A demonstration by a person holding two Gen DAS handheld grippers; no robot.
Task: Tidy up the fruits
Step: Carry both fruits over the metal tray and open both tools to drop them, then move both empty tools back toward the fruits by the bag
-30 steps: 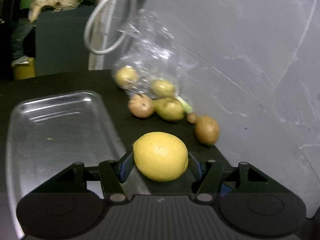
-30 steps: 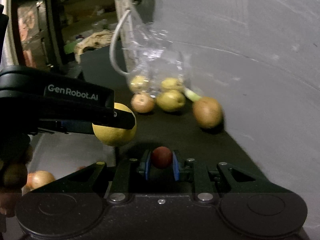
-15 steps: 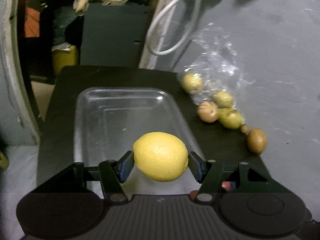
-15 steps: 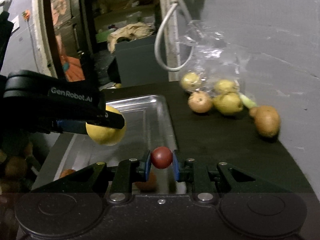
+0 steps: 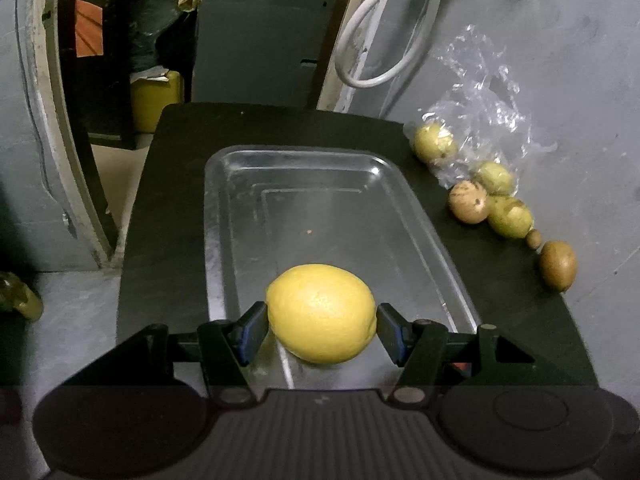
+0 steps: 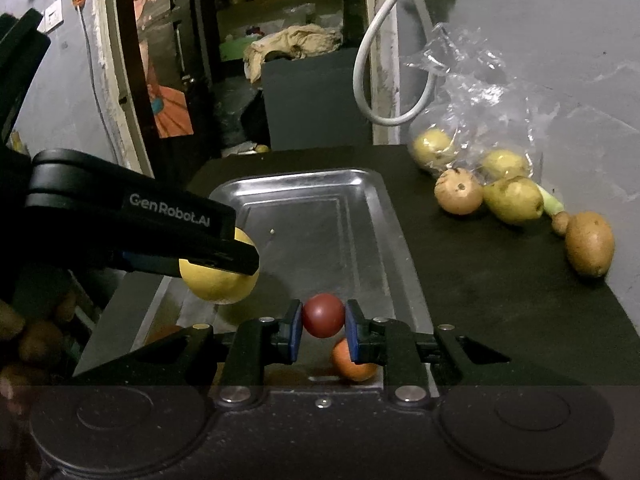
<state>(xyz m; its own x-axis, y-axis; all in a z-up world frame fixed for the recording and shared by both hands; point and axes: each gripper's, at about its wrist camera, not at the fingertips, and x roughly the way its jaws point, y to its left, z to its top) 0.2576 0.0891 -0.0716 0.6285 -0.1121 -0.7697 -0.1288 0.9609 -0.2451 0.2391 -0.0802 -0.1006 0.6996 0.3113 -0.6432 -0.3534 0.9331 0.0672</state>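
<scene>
Left gripper (image 5: 321, 330) has its blue-padded fingers clamped on either side of a large yellow lemon (image 5: 321, 313), which it holds above the near end of a shallow rectangular metal tray (image 5: 224, 216) lying on a black tabletop (image 5: 160, 208). Seen from the right wrist, the same black tool reaches in from the left with the lemon pinched at its tip over the tray's left side. Right gripper (image 6: 323, 328) is closed on a small round dark-red fruit (image 6: 323, 316), also above the tray's near end; just below it a small orange fruit (image 6: 352, 364) lies in the tray, partly hidden behind the right finger. To the right of the tray, against a grey wall, a crumpled clear plastic bag (image 5: 480, 112) holds two yellow-green fruits (image 5: 434, 143), and beside its mouth lie a tan round fruit (image 5: 468, 202), a yellow-green pear (image 5: 510, 216), and, farther along, a brown oval fruit (image 5: 558, 265). A white cable loop (image 5: 376, 40) hangs behind the table.
</scene>
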